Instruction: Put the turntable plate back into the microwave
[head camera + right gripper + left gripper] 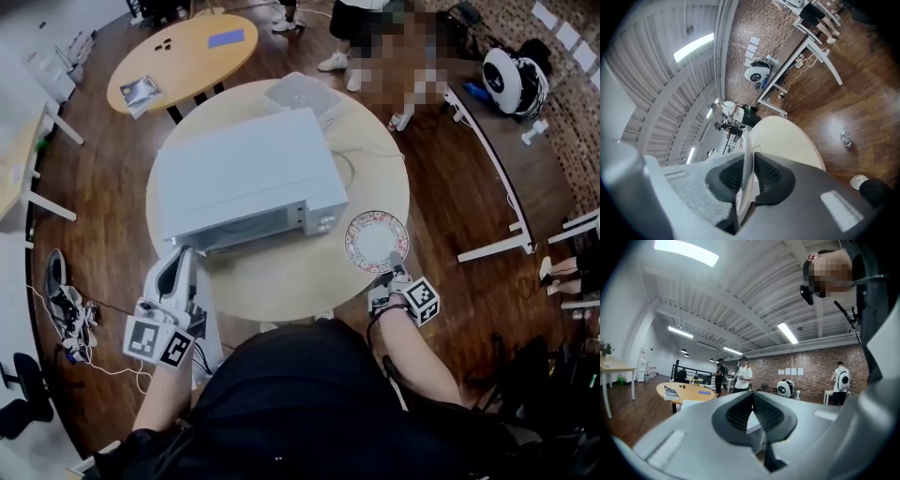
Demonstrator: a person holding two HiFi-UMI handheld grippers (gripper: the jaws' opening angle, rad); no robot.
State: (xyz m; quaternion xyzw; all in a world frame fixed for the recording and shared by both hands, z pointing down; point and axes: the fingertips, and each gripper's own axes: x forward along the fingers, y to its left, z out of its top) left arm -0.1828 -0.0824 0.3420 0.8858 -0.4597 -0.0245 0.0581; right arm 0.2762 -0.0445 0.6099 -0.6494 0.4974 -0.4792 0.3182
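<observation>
A white microwave (248, 178) sits mid-way on the round beige table (281, 281), with its front opening (253, 228) facing me. The turntable plate (376, 241), round with a patterned rim, lies level to the right of the microwave above the table's near right part. My right gripper (387, 272) is shut on its near rim. In the right gripper view the plate (746, 140) stands edge-on between the pads of the right gripper (749, 161). My left gripper (181, 255) is at the microwave's front left corner. Its tips meet in the left gripper view (751, 401); whether it grips anything I cannot tell.
A flat grey device (300, 94) lies on the table behind the microwave. A second round table (183, 56) stands at the far left. People stand at the back (352, 28). White desks (487, 159) line the right side, and cables lie on the floor at the left (70, 319).
</observation>
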